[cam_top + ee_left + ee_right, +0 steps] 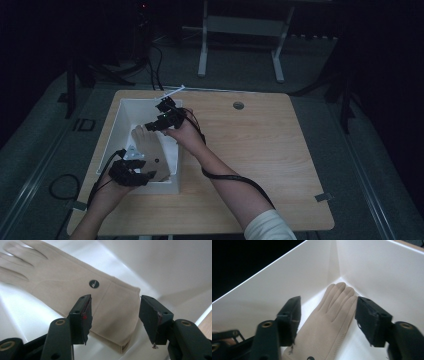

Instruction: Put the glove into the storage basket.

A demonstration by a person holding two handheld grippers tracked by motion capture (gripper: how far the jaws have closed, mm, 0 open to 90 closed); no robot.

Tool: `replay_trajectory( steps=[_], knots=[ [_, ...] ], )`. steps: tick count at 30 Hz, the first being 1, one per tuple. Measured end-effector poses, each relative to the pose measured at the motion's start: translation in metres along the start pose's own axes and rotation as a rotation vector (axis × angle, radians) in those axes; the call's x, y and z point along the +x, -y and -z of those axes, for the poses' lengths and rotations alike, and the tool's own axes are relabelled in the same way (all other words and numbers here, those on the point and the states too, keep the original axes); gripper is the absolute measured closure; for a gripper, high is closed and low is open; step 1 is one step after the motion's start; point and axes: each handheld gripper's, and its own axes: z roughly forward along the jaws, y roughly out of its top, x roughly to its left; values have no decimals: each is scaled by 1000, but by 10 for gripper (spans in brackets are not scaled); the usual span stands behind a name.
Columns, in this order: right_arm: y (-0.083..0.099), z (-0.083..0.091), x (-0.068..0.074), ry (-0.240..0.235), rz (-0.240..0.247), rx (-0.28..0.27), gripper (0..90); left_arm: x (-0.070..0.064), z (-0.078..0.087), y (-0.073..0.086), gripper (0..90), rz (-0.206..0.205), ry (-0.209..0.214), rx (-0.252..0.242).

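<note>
- Dim room, wooden table [260, 165], white bin [116, 131] on its left half.
- Beige glove [75, 292] lies flat on the bin floor, fingers toward the far corner, cuff toward the person's side. Small dark round logo [94, 284] sits near the cuff.
- Left gripper [113, 315]: jaws spread, holding nothing, hovering just over the cuff end.
- Right gripper [328, 320]: jaws also apart, empty, straddling the glove mid-palm, aimed at the finger end.
- Step in hand looks like a two-point pick-up of the glove out of the bin.
- Suggest: left goes down on the cuff edge, one jaw under the fabric lip, pinch both layers.
- Right should drop lower and bite a fold at the palm or finger base; flat cloth on a smooth floor will slide, so scoop, don't press.
- Watch the bin walls near the corner: little room for the right jaws there.
- Lift both ends level.
</note>
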Motion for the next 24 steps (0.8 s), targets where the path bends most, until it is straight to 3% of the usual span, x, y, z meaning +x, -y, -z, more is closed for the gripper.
replay_trajectory(
  steps=[5, 8, 10, 13, 21, 22, 24],
  knots=[
    [2, 15, -1, -39, 21, -35, 225, -5, 9, -11, 206, 47, -14, -72],
    [4, 26, -2, -46, 27, -57, 213, -8, 15, -18, 152, 64, -21, -122],
    [5, 34, -2, -53, 39, -60, 195, -12, 19, -22, 150, 61, -42, -150],
    [8, 46, -3, -48, 52, -73, 194, -17, 24, -29, 150, 76, -30, -186],
    [18, 72, -7, -41, 63, -96, 193, -30, 30, -44, 154, 58, -10, -218],
    [18, 72, -7, -41, 63, -96, 193, -38, 31, -50, 154, 45, -6, -229],
    [26, 90, -16, -24, 66, -103, 193, -46, 32, -58, 154, 32, 6, -237]
  ],
)
